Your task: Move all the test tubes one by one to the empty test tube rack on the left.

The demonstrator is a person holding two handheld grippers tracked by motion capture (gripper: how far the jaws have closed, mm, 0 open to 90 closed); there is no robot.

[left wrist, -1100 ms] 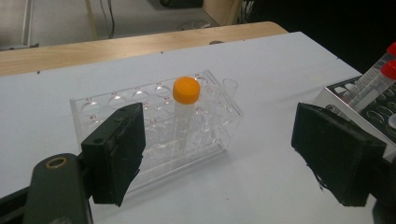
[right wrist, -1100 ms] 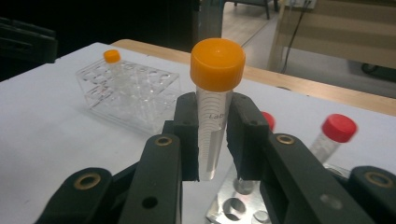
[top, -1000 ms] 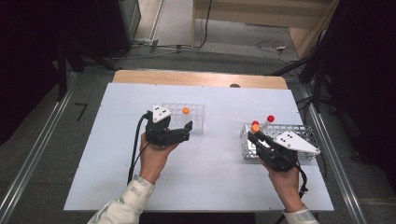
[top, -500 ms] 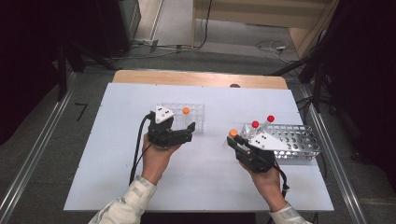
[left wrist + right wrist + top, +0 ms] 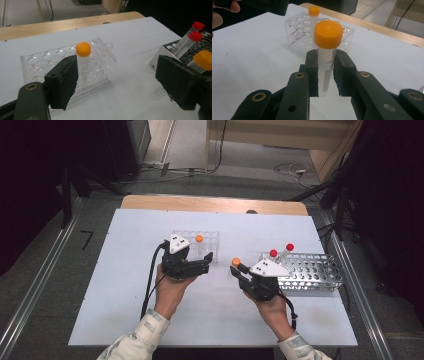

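Orange-capped tube (image 5: 327, 50) looks light, stiff and slick; we clamp it below the cap in our right hand-held gripper (image 5: 326, 72), left hand-held gripper (image 5: 192, 265) open, empty.

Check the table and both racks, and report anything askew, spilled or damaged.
Nothing spilled or broken. The two red-capped tubes lean at a slant in the metal rack rather than standing upright, unlike the orange-capped tube in the clear rack. The right hand-held gripper holds another orange-capped tube firmly.

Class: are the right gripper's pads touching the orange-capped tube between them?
Touching. The right gripper view shows both pads of the right gripper pressed against the orange-capped tube.
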